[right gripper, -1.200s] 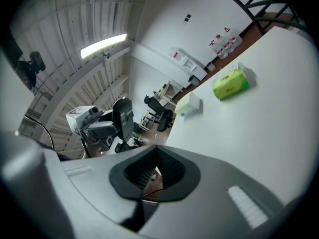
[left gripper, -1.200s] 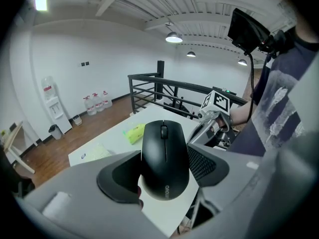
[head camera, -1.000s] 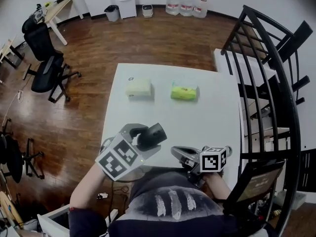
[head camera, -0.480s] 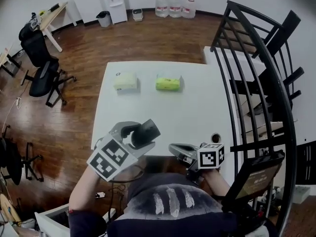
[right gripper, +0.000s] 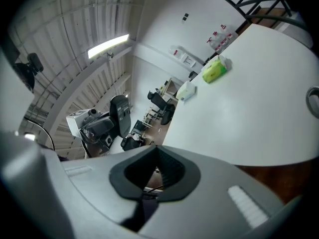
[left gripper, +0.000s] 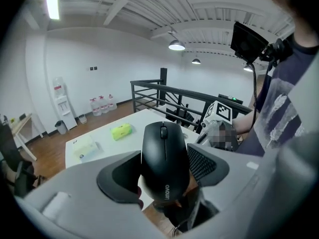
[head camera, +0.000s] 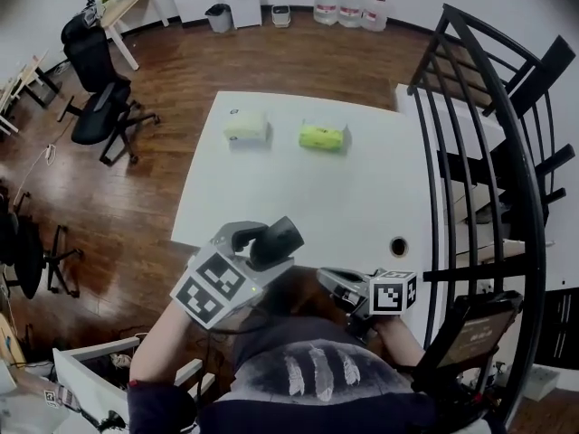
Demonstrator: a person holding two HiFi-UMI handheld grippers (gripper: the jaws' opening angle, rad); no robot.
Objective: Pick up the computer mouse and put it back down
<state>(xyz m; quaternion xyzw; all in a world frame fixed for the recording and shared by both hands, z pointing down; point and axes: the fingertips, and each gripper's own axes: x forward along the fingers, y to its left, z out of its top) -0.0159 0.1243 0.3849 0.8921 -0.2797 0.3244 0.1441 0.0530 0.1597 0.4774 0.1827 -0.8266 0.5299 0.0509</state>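
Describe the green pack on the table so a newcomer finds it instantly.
Start at the white table beside the black railing; two small packs lie apart at its far end. The green pack is the one nearer the railing. It is bright lime, while its neighbour, the pale pack, is whitish.

Ahead of me a white table (head camera: 362,197) bears a pale tissue pack (head camera: 246,126) near a green pack (head camera: 324,136). A black railing (head camera: 523,188) stands on my right, an office chair (head camera: 98,120) on my left, and water jugs (head camera: 348,9) by the far wall.
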